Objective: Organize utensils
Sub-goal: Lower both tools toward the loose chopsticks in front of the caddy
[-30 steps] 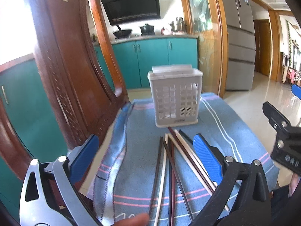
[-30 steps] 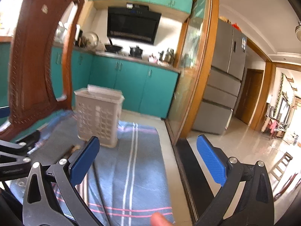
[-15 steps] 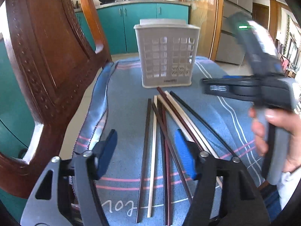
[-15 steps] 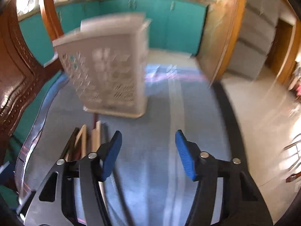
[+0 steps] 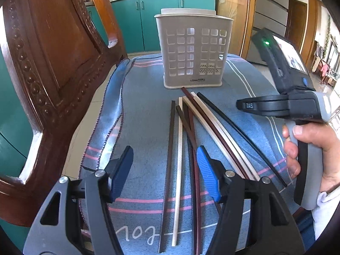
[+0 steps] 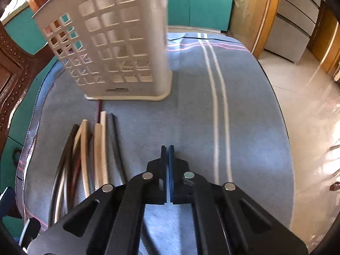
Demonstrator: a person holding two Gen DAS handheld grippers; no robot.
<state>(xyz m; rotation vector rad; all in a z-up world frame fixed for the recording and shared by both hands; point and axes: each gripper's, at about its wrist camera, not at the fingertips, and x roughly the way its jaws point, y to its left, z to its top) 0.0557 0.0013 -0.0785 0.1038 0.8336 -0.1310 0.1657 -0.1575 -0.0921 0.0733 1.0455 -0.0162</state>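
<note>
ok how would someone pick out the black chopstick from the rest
Start at the pale slotted utensil basket standing on the blue striped cloth. Chopsticks fan out in front of it; the black chopstick is the outermost one, nearest the hand, the only pure black stick beside cream and brown ones.

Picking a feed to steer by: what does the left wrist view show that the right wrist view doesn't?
Left wrist only: the left gripper, jaws apart over the chopsticks, and the hand holding the right tool. Right wrist only: the right gripper, just closed on nothing, over bare cloth. Both: the perforated holder, chopsticks, striped cloth.
</note>
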